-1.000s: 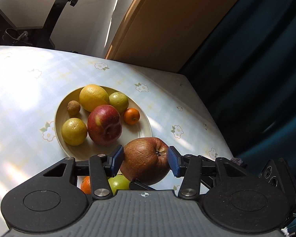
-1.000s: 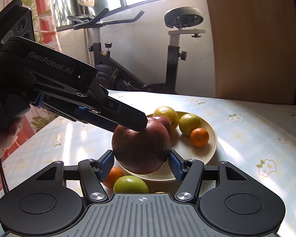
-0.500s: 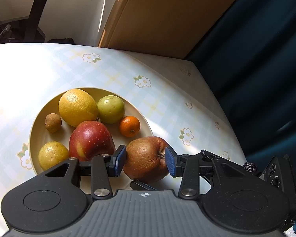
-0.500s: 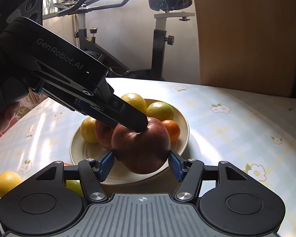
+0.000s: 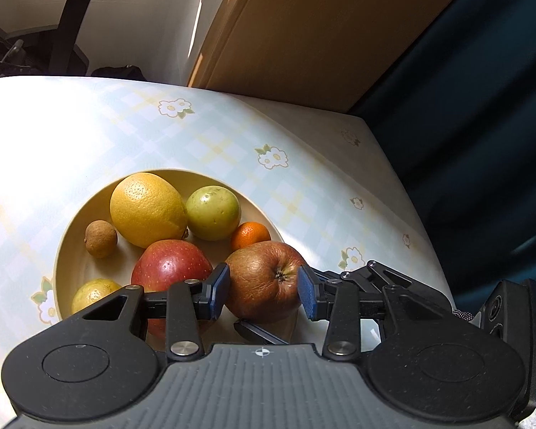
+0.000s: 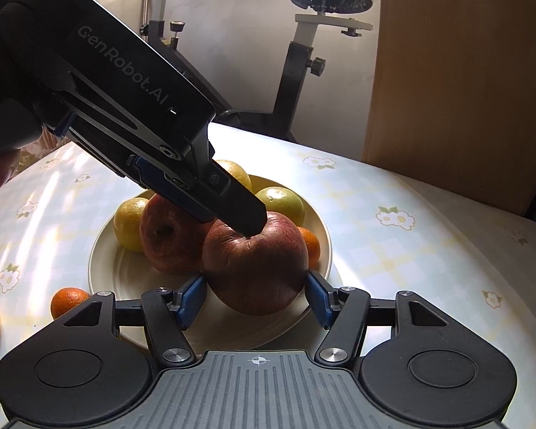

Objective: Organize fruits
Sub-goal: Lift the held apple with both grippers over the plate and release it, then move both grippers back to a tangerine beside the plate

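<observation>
We hold one wrinkled brown-red apple (image 5: 264, 280) between both grippers, just above the near rim of a cream plate (image 6: 107, 250) on the flower-patterned worktop (image 5: 303, 186). The left gripper (image 5: 262, 291) has just been closing its fingers, and its blue pads press the apple's sides. The right gripper (image 6: 255, 295) grips the same apple crosswise, pads touching both flanks. On the plate lie a red apple (image 5: 169, 268), a large yellow citrus (image 5: 148, 209), a green fruit (image 5: 213, 212), a small orange (image 5: 250, 236), a small brown fruit (image 5: 101, 238) and a yellow-green fruit (image 5: 93, 291). Another small mandarin (image 6: 68, 298) sits on the worktop beside the plate.
</observation>
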`<state>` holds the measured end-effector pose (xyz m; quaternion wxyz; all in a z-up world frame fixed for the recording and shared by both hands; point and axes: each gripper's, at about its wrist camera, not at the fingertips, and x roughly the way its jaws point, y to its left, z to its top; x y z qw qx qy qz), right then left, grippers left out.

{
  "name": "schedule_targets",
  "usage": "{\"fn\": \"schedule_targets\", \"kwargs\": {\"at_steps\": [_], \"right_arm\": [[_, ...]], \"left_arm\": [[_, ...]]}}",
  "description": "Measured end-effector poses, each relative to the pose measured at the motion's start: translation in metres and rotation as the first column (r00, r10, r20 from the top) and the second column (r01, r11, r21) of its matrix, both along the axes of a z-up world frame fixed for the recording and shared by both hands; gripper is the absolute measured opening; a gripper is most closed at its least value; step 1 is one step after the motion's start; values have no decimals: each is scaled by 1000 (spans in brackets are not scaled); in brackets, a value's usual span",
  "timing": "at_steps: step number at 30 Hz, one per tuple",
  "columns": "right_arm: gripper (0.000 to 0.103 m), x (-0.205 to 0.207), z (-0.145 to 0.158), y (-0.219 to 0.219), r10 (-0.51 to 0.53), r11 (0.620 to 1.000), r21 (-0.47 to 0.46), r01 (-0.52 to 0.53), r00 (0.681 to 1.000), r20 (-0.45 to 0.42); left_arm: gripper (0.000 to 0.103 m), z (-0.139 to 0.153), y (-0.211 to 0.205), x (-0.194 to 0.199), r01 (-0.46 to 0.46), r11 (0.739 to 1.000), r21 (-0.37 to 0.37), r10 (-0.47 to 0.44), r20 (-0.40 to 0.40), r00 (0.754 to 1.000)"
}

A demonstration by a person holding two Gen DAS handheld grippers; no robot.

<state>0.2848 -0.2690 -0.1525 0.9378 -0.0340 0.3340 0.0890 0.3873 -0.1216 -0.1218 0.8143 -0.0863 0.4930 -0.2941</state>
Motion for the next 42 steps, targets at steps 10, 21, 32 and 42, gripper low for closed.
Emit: {"fn": "schedule_targets", "kwargs": {"at_steps": [10, 21, 32, 42], "right_arm": [[58, 3, -1, 11, -14, 999, -52, 13, 1000, -23], [61, -29, 16, 9, -60, 998, 17, 59, 996, 64], [61, -79, 6, 26, -125, 991, 66, 118, 986, 107], [59, -113, -1, 43, -147, 984, 125, 129, 979, 141]], "left_arm": [[44, 21, 9, -13, -40, 998, 37, 37, 86, 996], [46, 44, 47, -38, -130, 990, 59, 119, 159, 980], [46, 41, 78, -78, -165, 982, 92, 142, 219, 965], [47, 34, 97, -113, -193, 975, 108, 163, 241, 957]]}}
